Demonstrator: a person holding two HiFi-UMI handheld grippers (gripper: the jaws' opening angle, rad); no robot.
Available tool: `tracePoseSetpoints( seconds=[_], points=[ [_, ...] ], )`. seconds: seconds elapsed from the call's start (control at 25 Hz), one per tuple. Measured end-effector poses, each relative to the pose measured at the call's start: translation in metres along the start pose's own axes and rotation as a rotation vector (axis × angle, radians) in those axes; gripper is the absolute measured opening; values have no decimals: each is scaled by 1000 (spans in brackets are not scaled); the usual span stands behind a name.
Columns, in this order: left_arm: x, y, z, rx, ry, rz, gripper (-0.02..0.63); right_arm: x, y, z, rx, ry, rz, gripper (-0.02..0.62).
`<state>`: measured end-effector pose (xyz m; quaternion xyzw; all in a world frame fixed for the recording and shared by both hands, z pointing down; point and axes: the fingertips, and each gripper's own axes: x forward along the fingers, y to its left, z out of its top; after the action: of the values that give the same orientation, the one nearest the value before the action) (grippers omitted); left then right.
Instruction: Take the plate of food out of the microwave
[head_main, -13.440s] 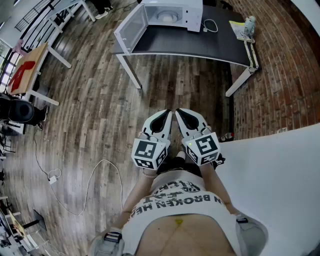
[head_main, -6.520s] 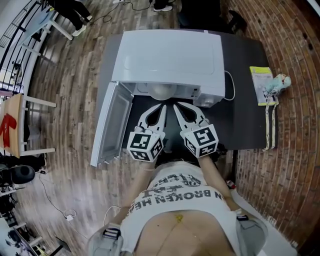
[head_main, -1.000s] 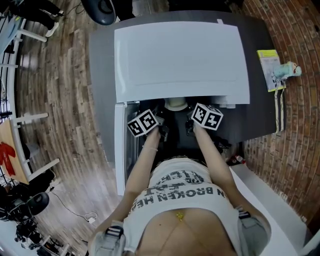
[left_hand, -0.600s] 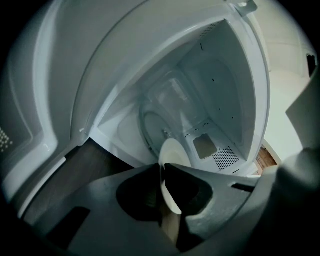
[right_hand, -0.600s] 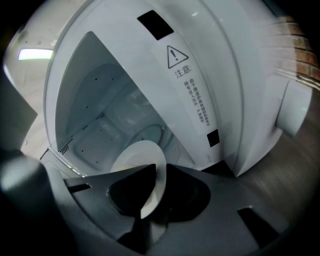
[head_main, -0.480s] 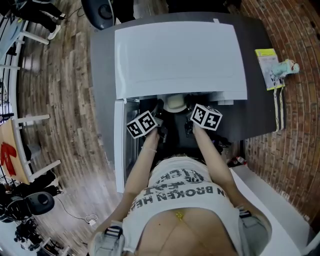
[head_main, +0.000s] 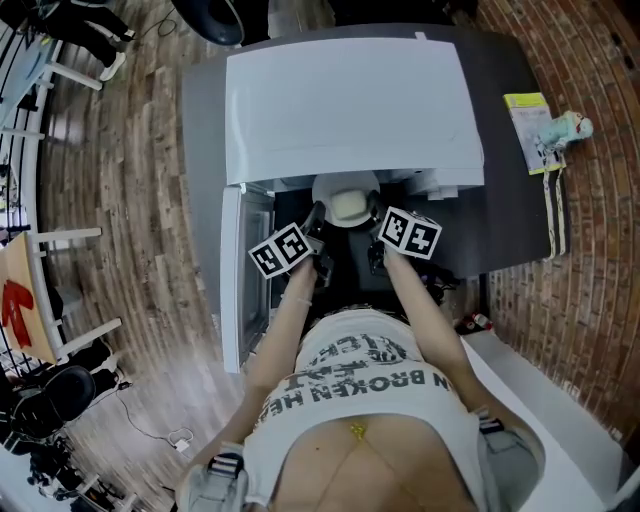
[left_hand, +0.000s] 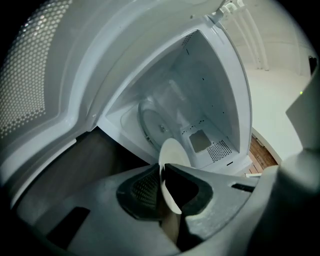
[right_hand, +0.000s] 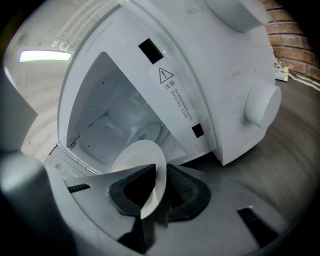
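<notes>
A white plate (head_main: 345, 203) with pale food on it hangs at the mouth of the white microwave (head_main: 350, 105), just outside the cavity. My left gripper (head_main: 316, 222) is shut on its left rim and my right gripper (head_main: 376, 222) is shut on its right rim. In the left gripper view the plate's edge (left_hand: 170, 159) stands pinched between the dark pads of that gripper (left_hand: 163, 189), with the glass turntable (left_hand: 154, 125) bare behind it. In the right gripper view the plate (right_hand: 136, 157) is clamped the same way in the right gripper (right_hand: 161, 192).
The microwave door (head_main: 232, 285) hangs open to the left of my arms. The microwave stands on a dark table (head_main: 512, 215). A yellow booklet (head_main: 528, 118) and a small toy (head_main: 562, 128) lie at the table's right end. A brick surface (head_main: 590, 250) lies to the right.
The plate has come out of the cavity toward me; more of it shows below the microwave's top. Both grippers drew back with it, still shut on its rims.
</notes>
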<state>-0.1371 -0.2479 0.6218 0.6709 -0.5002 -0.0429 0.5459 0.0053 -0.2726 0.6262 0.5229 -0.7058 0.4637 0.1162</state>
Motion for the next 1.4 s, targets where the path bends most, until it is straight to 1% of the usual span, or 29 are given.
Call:
tracePoseSetpoints(
  seconds=[0.24,0.52,0.72,1.0,1.16,1.4],
  points=[
    [-12,-3,-18,-15,-21,19,37,-12,-5,-10,-12,28,16,66],
    [-22,-12,-40,-45,-71,44,38,-28,-13,-14,-64,59,51,66],
    [-28,-21,-64,-63,-108,62,37,-43,-25,-21,-89,81,82,66],
    [-31,-29,-96,-101,-136,75,37,-60,-44,-29,-110,112,104,66],
    [-36,-28,-97,-107,-138,76,38,-62,-40,-32,-112,113,114,64],
    [-47,-22,-86,-109,-137,56,37,-61,-24,-33,-104,97,126,61]
  ],
)
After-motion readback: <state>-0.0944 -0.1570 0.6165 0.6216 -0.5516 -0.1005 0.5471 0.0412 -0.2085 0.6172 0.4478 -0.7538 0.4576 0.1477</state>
